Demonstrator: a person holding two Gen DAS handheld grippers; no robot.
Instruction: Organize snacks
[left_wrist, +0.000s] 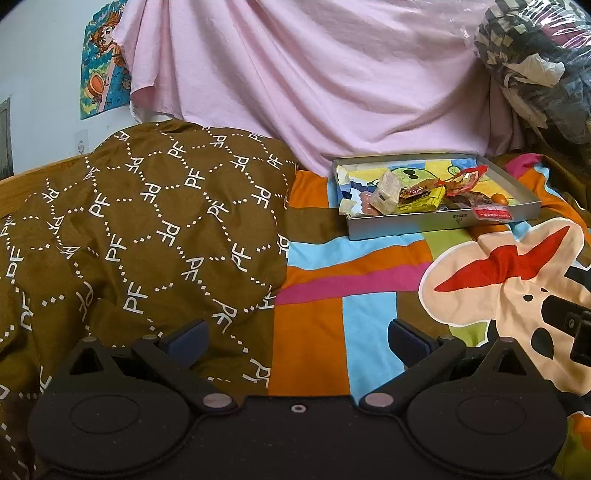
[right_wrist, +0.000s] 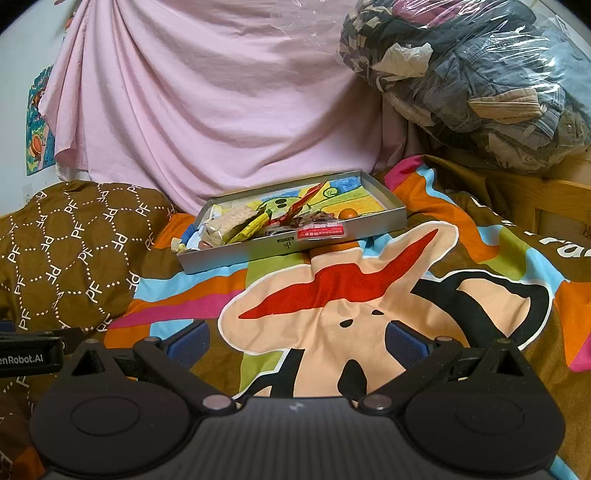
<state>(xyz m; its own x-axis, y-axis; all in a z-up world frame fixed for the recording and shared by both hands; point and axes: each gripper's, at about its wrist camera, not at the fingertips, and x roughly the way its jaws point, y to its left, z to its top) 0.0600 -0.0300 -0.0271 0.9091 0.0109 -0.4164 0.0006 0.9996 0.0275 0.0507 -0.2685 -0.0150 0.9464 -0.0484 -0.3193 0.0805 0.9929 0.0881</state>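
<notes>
A pink sheet (right_wrist: 207, 110) hangs behind a bed covered by a colourful blanket (right_wrist: 332, 295), with a brown pillow (left_wrist: 140, 229) at the left. On the blanket lies a flat grey box (right_wrist: 236, 254) that holds the snacks (right_wrist: 258, 221). The left hand-held gripper (left_wrist: 297, 338) and the right hand-held gripper (right_wrist: 297, 338) are both spread wide and empty, well apart from the box.

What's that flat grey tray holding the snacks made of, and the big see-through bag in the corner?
The tray looks like thin cardboard with a matte grey finish: straight folded walls, dull surface, a drawing lining its floor; thin metal can't be ruled out. The bag seems to be clear plastic film: glossy, crinkled highlights, with folded clothes visible through it.
</notes>
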